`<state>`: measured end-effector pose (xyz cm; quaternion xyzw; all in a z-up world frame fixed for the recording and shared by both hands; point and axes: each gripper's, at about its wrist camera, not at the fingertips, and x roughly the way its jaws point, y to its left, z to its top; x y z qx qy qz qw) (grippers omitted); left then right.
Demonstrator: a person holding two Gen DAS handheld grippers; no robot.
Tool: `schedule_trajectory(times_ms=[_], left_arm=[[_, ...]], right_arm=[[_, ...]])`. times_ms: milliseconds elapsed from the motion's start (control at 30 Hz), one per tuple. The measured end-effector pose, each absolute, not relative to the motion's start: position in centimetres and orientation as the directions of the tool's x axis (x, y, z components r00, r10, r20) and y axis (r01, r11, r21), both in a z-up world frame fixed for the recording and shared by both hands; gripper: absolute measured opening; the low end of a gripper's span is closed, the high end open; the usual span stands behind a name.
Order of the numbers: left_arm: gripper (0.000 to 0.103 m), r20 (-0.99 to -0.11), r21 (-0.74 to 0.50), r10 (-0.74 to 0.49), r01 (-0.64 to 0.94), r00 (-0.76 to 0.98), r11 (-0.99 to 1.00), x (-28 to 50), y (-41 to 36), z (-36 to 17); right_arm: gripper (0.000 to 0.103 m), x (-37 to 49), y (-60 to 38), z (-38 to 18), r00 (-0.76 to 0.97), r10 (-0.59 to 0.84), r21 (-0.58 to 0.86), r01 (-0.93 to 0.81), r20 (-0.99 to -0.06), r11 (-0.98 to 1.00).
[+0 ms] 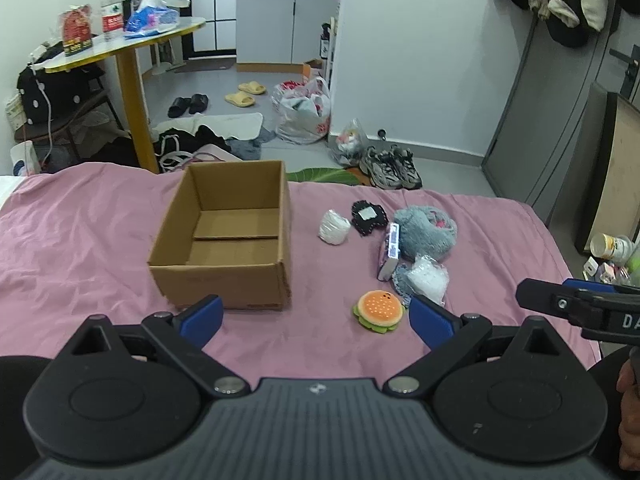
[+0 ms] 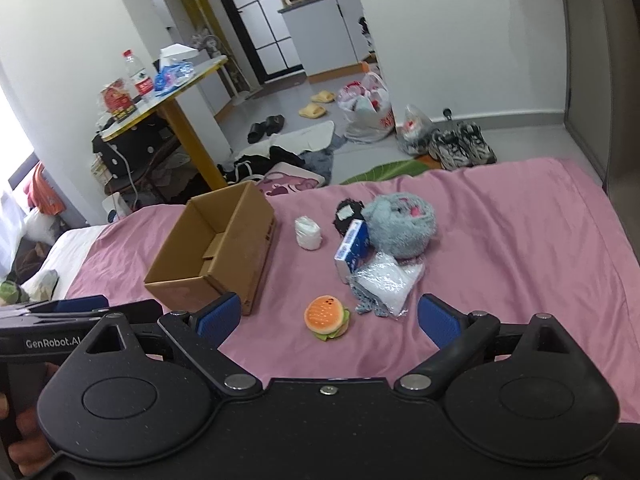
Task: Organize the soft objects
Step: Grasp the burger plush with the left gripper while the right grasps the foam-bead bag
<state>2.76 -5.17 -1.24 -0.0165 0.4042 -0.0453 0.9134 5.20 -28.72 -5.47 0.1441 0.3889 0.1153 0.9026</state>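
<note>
Burger plush [image 2: 327,317] lower centre on pink sheet [image 2: 520,240], dead ahead between right gripper [image 2: 329,317] jaws, spread wide, empty. Left gripper [image 1: 316,317] also spread, plush off right. Box [image 2: 208,256] centre-left, empty.

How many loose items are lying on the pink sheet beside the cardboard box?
7: burger plush nearest; clear bag of white bits over a blue-grey knit piece; blue-white carton; grey fluffy bundle; black fuzzy patch; white roll. More may be hidden.
</note>
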Motion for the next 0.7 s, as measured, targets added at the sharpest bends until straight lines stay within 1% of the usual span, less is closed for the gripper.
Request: schedule_trajectory(times_ms=[67,300,367,500,700], left_arm=[[0.094,-0.746,-0.073,-0.105,0.076,0.658,0.994,3.3,-5.6,-1.7],[0.086,-0.773,-0.099,-0.134,0.091,0.620,0.991,6.1,-7.5,-3.4],[0.082,-0.780,-0.105,-0.141,0.096,0.609,0.990,6.9,-8.0,-4.0],[0.080,-0.803,-0.119,-0.158,0.105,0.574,0.987,8.7,-9.0,-5.5],[0.076,-0.841,-0.136,-0.168,0.101,0.514,0.986,11.1,-10.0,-8.3]], right_arm=[[0.094,5.7,-29.0,-5.9,0.666,0.318,0.356,-0.083,-0.675,0.931],[0.088,7.9,-29.5,-7.7,0.641,0.325,0.396,-0.036,-0.695,0.917],[0.087,8.5,-29.7,-8.3,0.636,0.326,0.406,-0.021,-0.699,0.913],[0.080,10.0,-30.7,-9.7,0.623,0.325,0.440,0.035,-0.712,0.897],[0.079,12.2,-31.0,-11.9,0.594,0.348,0.476,0.068,-0.726,0.877]])
